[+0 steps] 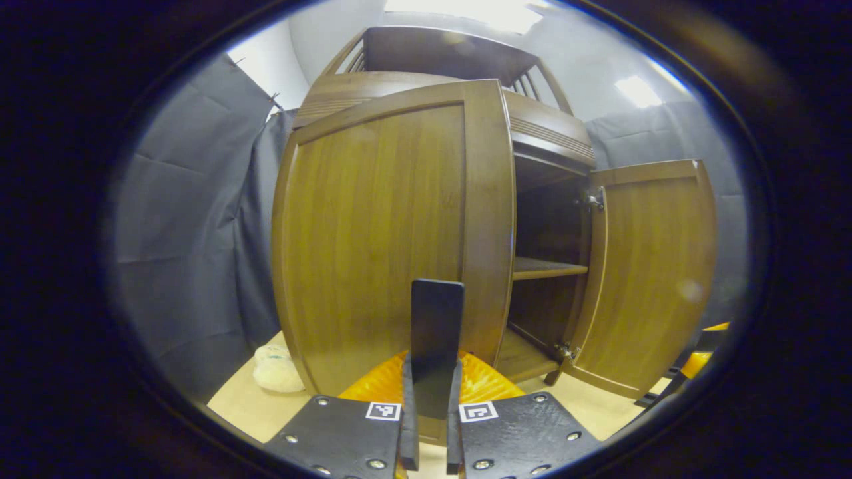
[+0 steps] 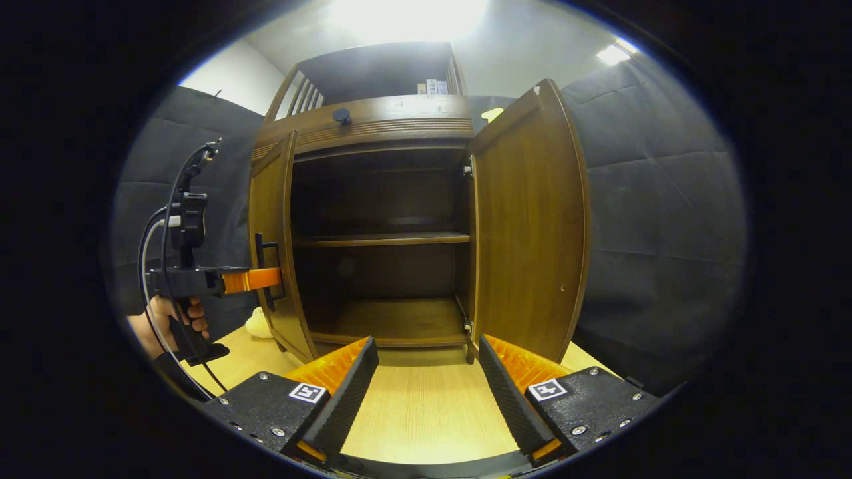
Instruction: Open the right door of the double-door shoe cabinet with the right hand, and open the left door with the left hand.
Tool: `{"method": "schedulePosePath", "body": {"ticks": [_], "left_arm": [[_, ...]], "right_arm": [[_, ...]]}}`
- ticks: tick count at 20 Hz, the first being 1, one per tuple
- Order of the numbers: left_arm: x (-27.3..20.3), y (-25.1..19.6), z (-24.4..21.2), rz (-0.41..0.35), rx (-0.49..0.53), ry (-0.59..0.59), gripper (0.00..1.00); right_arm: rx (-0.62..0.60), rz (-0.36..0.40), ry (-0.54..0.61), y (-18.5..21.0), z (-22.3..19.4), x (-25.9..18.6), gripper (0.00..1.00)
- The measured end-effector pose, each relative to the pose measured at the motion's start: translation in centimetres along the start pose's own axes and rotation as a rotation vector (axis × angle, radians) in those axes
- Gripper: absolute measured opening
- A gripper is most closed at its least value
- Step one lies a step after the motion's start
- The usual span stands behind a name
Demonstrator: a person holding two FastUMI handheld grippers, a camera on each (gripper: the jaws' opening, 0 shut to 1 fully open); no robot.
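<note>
In the right gripper view, the left gripper (image 2: 269,279) is held level by a hand (image 2: 174,318) wrapped round its grip, clenched on the dark bar handle (image 2: 267,271) of the brown wooden left door (image 2: 278,246), swung partly open. The dark shelved cabinet interior (image 2: 383,239) is exposed. The brown wooden right door (image 2: 532,226) stands wide open. The right gripper (image 2: 427,372) is released, jaws spread above the pale wooden table (image 2: 419,412).

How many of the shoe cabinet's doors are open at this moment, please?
2: the left door, its handle clamped in the left gripper, and the right door, swung wide near the open right gripper.
</note>
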State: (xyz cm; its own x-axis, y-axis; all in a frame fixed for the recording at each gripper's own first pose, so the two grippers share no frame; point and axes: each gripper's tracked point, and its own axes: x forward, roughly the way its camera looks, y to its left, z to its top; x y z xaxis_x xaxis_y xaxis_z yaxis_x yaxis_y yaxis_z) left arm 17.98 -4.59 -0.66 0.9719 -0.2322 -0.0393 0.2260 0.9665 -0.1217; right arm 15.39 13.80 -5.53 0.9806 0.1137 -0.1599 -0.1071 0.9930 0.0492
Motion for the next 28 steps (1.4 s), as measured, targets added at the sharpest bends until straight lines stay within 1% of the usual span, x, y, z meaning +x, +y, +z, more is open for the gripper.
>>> {"method": "schedulePosePath", "body": {"ticks": [1,2,3,9,12,13,15,19,21,22,24,28], "left_arm": [[-0.5,0.2,0.1,0.002,0.001,0.0,0.12],[-0.9,0.5,0.2,0.004,0.002,0.0,0.12],[-1.7,0.9,0.1,0.004,0.006,0.002,0.21],[-4.1,2.9,-0.3,0.031,-0.009,0.008,0.21],[-5.2,3.9,-0.2,0.053,-0.011,0.011,0.21],[-5.6,4.3,-0.3,0.061,-0.014,0.013,0.21],[-6.3,4.9,-0.2,0.076,-0.01,0.017,0.2],[-7.9,6.6,-0.3,0.112,-0.003,0.015,0.2],[-8.6,7.5,-0.3,0.135,0.009,0.015,0.2],[-8.9,8.0,-0.2,0.148,0.013,0.013,0.16],[-9.6,9.5,0.0,0.185,0.018,0.013,0.16],[-11.4,13.4,1.2,0.283,0.052,-0.011,0.17]], "right_arm": [[-0.003,0.007,-0.003,0.4,0.1,0.0,0.93],[-0.006,0.014,-0.006,0.7,0.2,0.0,0.94],[-0.008,0.022,-0.008,1.1,0.3,0.0,0.94],[-0.024,0.063,-0.007,2.8,0.2,0.0,0.94],[-0.033,0.069,-0.01,3.1,0.1,-0.1,0.93],[-0.035,0.073,-0.011,3.2,0.1,-0.2,0.94],[-0.036,0.084,-0.009,3.5,0.0,-0.2,0.93],[-0.026,0.109,-0.002,4.4,-0.3,-0.1,0.94],[-0.029,0.123,-0.004,4.8,-0.2,-0.1,0.94],[-0.033,0.129,-0.005,5.0,-0.2,0.0,0.94],[-0.035,0.141,-0.004,5.4,-0.3,0.0,0.94],[-0.034,0.153,0.0,5.7,-0.4,0.0,0.95]]}}
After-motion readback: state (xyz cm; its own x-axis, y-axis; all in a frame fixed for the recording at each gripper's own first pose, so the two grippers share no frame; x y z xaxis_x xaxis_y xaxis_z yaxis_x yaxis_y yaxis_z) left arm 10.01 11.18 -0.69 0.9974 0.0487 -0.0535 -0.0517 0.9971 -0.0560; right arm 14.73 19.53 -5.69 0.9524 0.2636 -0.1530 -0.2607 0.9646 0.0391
